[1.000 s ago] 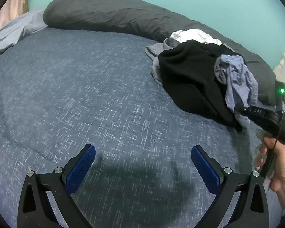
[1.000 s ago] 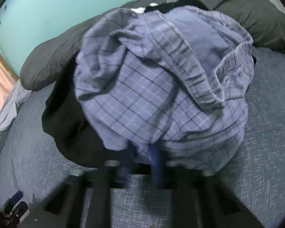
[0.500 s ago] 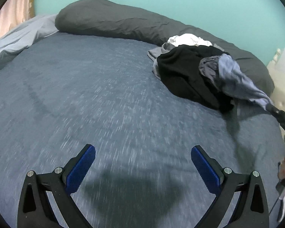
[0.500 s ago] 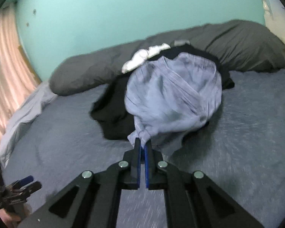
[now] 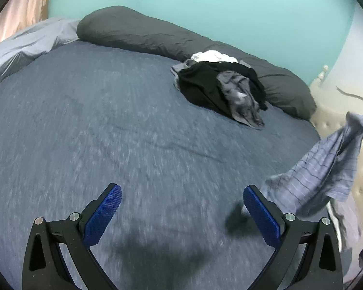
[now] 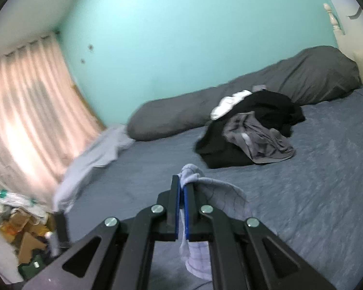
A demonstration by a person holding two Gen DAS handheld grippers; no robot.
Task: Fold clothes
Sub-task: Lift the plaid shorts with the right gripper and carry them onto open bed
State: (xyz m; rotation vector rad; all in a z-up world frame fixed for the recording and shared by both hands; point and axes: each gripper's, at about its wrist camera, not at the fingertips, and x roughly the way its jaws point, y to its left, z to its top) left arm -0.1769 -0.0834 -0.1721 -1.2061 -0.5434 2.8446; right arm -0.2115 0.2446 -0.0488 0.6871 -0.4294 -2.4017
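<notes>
Pinching a light blue checked shirt (image 6: 207, 188) between its pressed-together pads, the right tool (image 6: 181, 188) holds it above the blue bed (image 5: 109, 125), the cloth draping down on the right near side. The left tool (image 5: 181, 207) hangs over the bed with its 2 fingers spread wide and nothing between them. Far right, a pile of clothes (image 5: 220, 89) lies against the long grey pillow (image 5: 138, 33).
</notes>
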